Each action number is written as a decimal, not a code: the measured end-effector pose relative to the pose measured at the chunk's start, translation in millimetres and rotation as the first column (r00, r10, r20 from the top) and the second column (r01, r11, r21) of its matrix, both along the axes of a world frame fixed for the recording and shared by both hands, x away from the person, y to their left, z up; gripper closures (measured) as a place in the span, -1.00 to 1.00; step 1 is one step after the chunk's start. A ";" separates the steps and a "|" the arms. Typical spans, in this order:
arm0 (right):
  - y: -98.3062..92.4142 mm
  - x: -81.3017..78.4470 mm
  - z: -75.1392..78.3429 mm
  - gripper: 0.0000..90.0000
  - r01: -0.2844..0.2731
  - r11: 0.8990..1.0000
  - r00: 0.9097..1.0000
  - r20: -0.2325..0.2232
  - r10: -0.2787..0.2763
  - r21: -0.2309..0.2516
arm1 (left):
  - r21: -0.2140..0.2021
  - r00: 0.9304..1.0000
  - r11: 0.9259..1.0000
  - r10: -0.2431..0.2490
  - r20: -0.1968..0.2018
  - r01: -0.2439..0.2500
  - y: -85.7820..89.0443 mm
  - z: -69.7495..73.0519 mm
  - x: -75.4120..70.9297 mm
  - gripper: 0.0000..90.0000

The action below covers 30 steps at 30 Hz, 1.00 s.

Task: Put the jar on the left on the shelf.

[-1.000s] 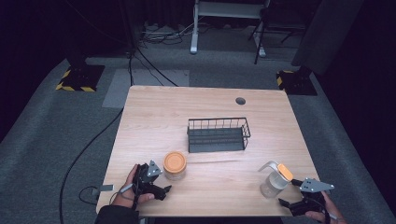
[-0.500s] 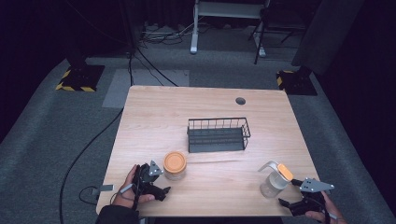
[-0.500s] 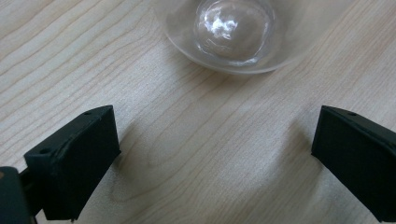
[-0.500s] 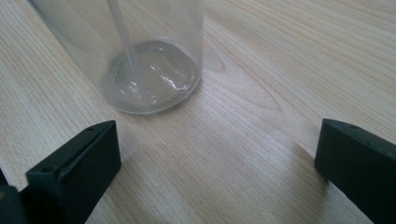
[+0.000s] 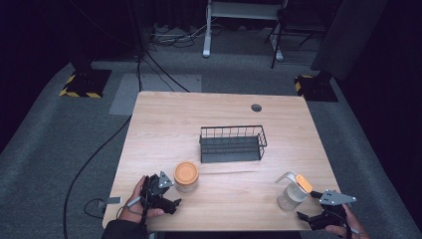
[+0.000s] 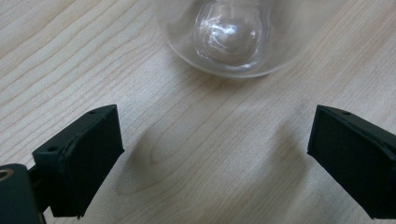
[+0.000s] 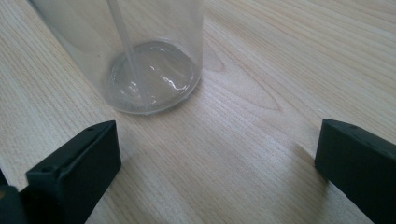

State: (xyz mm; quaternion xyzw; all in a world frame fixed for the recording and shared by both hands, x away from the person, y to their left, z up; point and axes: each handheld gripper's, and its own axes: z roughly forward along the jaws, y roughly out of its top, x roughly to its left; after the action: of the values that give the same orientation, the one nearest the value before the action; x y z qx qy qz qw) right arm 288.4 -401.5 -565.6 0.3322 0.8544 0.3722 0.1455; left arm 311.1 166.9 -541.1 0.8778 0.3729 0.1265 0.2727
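Note:
A clear jar with an orange lid (image 5: 186, 176) stands near the table's front left. My left gripper (image 5: 171, 197) rests just short of it, jaws wide open, and the jar's glass base (image 6: 229, 37) lies ahead of the empty gap (image 6: 212, 163). At the front right stands a clear bottle with an orange spout cap and a handle (image 5: 292, 190). My right gripper (image 5: 309, 217) sits beside it, open, and the bottle's base with a straw inside (image 7: 140, 60) shows ahead and to the left of the empty gap (image 7: 217, 163).
A black wire basket (image 5: 232, 143) stands in the middle of the wooden table (image 5: 164, 129). A round cable hole (image 5: 256, 107) lies at the back right. Cables trail over the grey floor to the left.

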 end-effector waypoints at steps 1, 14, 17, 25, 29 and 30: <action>0.0 0.0 0.0 -1.00 0.000 1.000 1.000 0.000 0.000 0.000 | 0.003 1.000 1.000 -0.001 -0.002 0.001 -0.4 0.8 0.3 -0.93; 0.0 0.0 0.0 -1.00 0.000 1.000 1.000 0.000 0.000 0.000 | 0.003 1.000 1.000 -0.009 0.017 0.009 -6.1 10.1 1.1 -0.93; -0.2 0.1 -0.1 -1.00 -0.002 1.000 1.000 0.001 0.002 0.001 | -0.004 1.000 1.000 -0.013 0.019 0.013 -7.5 12.1 0.8 -0.93; -0.1 0.1 0.0 -1.00 -0.001 1.000 1.000 0.001 0.001 0.000 | -0.004 1.000 1.000 -0.006 0.016 0.006 -13.7 15.9 1.6 -0.93; -0.1 0.1 -0.1 -1.00 -0.001 1.000 1.000 0.001 0.001 0.001 | -0.005 1.000 1.000 -0.001 0.016 0.001 -15.9 17.8 4.1 -0.93; -0.1 0.0 0.0 -1.00 -0.001 1.000 1.000 0.001 0.001 0.001 | -0.009 1.000 1.000 0.000 0.018 0.000 -16.6 18.5 4.6 -0.93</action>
State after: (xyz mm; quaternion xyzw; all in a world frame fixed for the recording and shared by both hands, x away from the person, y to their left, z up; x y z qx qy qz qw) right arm 288.4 -401.6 -565.6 0.3318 0.8543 0.3727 0.1459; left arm 315.7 150.3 -522.6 0.8754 0.3710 0.1329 0.2798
